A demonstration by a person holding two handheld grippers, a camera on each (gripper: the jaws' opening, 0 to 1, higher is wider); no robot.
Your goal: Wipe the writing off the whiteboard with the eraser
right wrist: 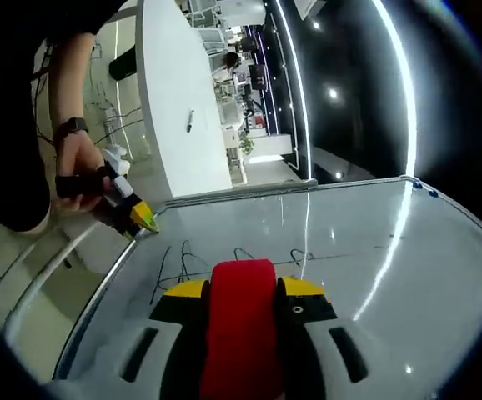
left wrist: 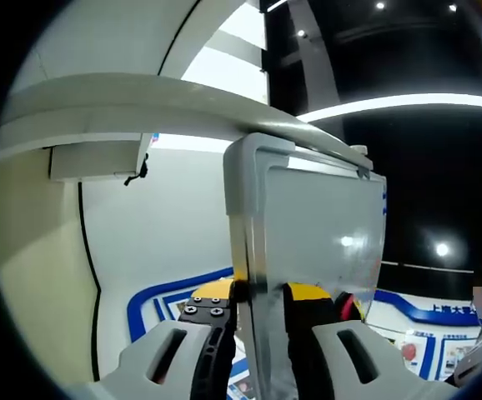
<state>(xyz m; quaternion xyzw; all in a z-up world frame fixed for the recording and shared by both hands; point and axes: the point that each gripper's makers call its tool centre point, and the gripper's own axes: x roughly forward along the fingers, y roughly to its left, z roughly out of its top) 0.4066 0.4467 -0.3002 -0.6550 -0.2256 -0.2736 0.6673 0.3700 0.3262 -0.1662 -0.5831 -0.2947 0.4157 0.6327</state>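
Right gripper point(right wrist: 243, 312) — jaws closed on the red eraser point(right wrist: 241, 321), set against the whiteboard point(right wrist: 374, 250) just near of the black writing point(right wrist: 224, 258). Left gripper point(right wrist: 138, 218) (held by a person's hand point(right wrist: 78, 171)) — jaws clamped on the board's far-left edge.

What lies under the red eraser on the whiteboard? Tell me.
Under the red block eraser, held in the right tool, is the glossy whiteboard. Black scribbled writing shows just beyond it; any marks directly beneath are covered.
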